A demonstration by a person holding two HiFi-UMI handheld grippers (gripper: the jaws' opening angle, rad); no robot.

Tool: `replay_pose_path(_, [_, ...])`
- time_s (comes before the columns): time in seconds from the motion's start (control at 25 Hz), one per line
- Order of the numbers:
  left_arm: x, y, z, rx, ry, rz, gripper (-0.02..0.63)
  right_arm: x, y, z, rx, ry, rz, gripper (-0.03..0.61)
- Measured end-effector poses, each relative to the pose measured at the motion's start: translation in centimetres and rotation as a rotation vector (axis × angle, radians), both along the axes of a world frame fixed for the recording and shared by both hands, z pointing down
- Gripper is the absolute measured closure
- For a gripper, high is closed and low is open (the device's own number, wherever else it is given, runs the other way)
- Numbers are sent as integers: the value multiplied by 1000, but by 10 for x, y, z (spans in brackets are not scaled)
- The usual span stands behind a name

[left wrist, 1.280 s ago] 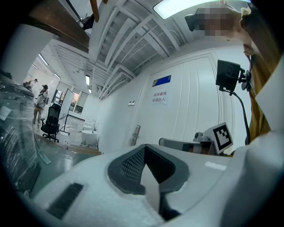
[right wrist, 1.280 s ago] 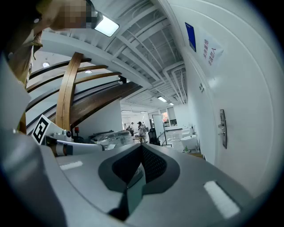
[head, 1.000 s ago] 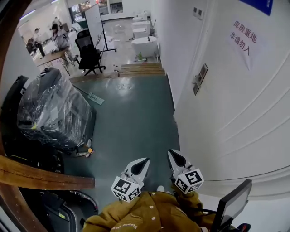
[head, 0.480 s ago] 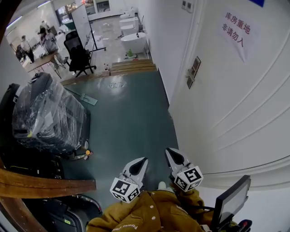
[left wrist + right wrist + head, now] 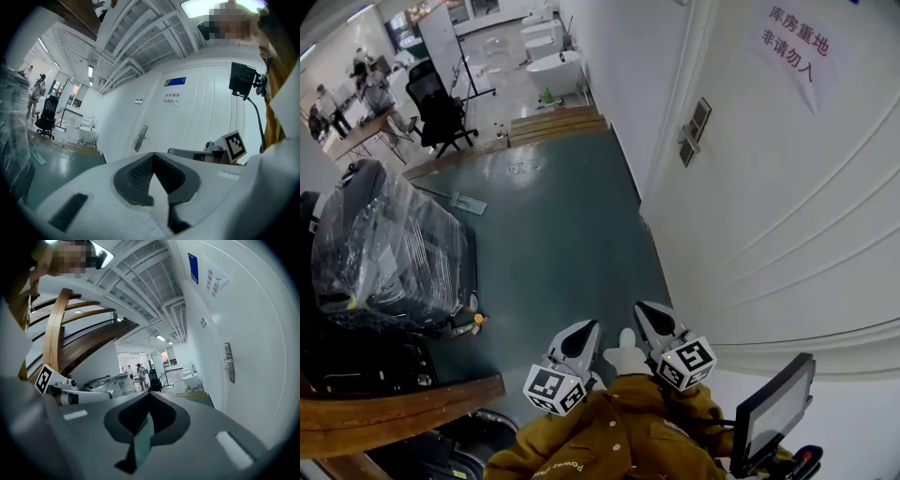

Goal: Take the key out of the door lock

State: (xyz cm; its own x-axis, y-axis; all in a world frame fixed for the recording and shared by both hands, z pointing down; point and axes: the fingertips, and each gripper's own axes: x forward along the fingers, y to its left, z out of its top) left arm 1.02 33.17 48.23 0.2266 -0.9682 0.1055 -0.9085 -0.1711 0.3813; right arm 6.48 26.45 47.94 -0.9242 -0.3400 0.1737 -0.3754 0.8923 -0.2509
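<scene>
A white door [image 5: 787, 206] fills the right of the head view, with a metal lock plate and handle [image 5: 692, 131] on its far edge. The same lock plate [image 5: 141, 138] shows small in the left gripper view and again, as the lock plate [image 5: 228, 363], in the right gripper view. I cannot make out a key at this distance. Both grippers are held low near the person's body, well short of the lock. My left gripper [image 5: 577, 339] and right gripper [image 5: 649, 319] are shut with nothing between their tips.
A plastic-wrapped black case [image 5: 389, 248] stands on the green floor [image 5: 553, 234] at the left. Wooden steps [image 5: 553, 124] and an office chair [image 5: 439, 112] lie ahead. A paper notice [image 5: 797, 45] hangs on the door. A small screen [image 5: 773, 412] sits at lower right, a wooden rail [image 5: 394, 412] at lower left.
The view has swung a little, so the door and lock plate sit slightly left and higher. A white gloved hand now shows between the grippers. Both grippers stay shut.
</scene>
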Motion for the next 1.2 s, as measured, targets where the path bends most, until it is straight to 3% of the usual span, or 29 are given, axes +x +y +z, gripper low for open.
replay_pose_path(0.24, [-28, -91, 4, -16, -11, 33, 615, -22, -102, 4, 4, -1, 63, 572])
replay_pose_path(0.6, [-57, -271, -15, -8, -35, 65, 615, -66, -263, -4, -20, -16, 10, 572])
replay_pose_path(0.92, [-97, -362, -14, -24, -10, 65, 615, -100, -355, -3, -38, -3, 30, 572])
replay_pose_path(1.2, [-145, -450, -19, -13, -11, 169, 615, -132, -439, 1, -42, 10, 153, 572])
